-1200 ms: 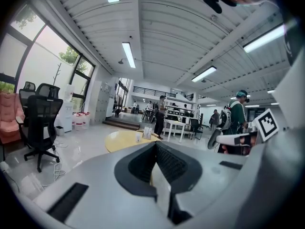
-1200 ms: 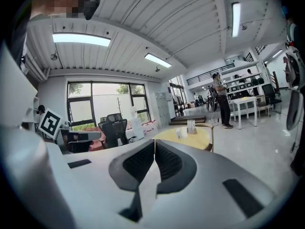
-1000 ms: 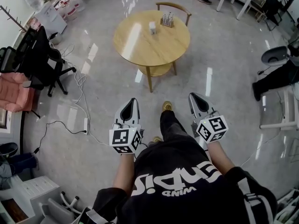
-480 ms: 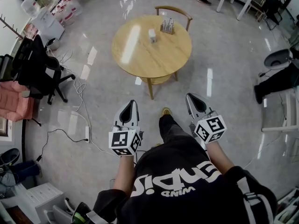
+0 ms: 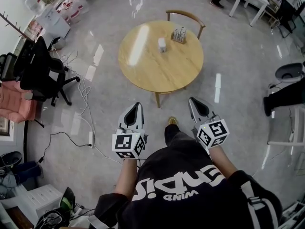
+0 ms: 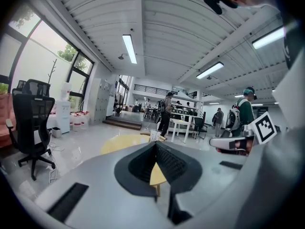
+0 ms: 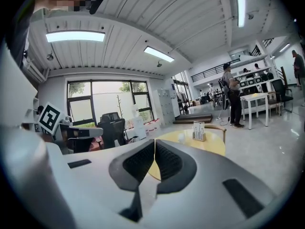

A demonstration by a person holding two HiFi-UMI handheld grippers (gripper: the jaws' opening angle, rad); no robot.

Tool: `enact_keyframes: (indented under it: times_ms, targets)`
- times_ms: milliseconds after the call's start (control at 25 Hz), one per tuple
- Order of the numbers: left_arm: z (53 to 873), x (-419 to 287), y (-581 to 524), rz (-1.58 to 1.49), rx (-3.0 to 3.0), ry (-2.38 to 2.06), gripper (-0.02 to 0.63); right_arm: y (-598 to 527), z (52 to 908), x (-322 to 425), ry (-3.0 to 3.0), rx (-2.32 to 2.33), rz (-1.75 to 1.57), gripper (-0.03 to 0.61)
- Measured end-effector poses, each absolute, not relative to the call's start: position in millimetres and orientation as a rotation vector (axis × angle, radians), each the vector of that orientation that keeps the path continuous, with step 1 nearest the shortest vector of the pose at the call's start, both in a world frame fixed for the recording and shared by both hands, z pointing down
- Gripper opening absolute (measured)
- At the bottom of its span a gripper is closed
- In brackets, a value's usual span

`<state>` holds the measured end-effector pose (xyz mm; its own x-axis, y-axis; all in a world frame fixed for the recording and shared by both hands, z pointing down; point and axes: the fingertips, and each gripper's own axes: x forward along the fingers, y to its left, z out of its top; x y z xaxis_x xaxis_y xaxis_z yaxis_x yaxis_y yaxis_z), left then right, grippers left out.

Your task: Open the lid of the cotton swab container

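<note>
In the head view, the small white box I take for the cotton swab container [image 5: 162,44] stands in the upper middle of the frame, on the far half of the round counter [image 5: 143,70]. A stand of upright items [image 5: 179,34] sits just beside it, and a chair [image 5: 186,16] is behind. The left gripper [image 5: 137,105] and right gripper [image 5: 192,100] hang at lower centre, well short of the counter's near edge. The box is near the far side, so reaching for it could mean leaning over. A sweeping gripper might then knock the stand or push the light box along. Floor cables [image 5: 85,104] at left could catch a foot.

In the left gripper view, the left gripper [image 6: 156,144] has its jaws pressed together on nothing, with the counter's yellow top beyond. If they are not spread before arriving, they would bump the box rather than take it.

In the right gripper view, the right gripper [image 7: 154,142] is likewise closed and empty, and the stand [image 7: 198,130] shows at centre right. If one gripper does not steady the body, prying the lid may tip the whole box.
</note>
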<state>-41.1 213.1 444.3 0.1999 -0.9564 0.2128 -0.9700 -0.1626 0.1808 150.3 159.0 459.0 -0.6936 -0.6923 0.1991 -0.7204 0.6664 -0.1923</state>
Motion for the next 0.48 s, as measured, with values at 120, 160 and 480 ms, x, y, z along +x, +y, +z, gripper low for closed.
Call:
enact_keyframes:
  times_ms: [120,160,480]
  targets:
    - [440,-44,189,0.069,2.194,-1.841,0.009,134,456,143,-2.777,1.145,0.397,0.003]
    - [438,-45,181,0.068,2.191,-1.844,0.009,125,454,142,-2.779,1.138,0.399,0.003]
    - [431,-50,122,0.063,2.162,-1.880,0.009,59,444,131,-2.803,1.076,0.389,0.003]
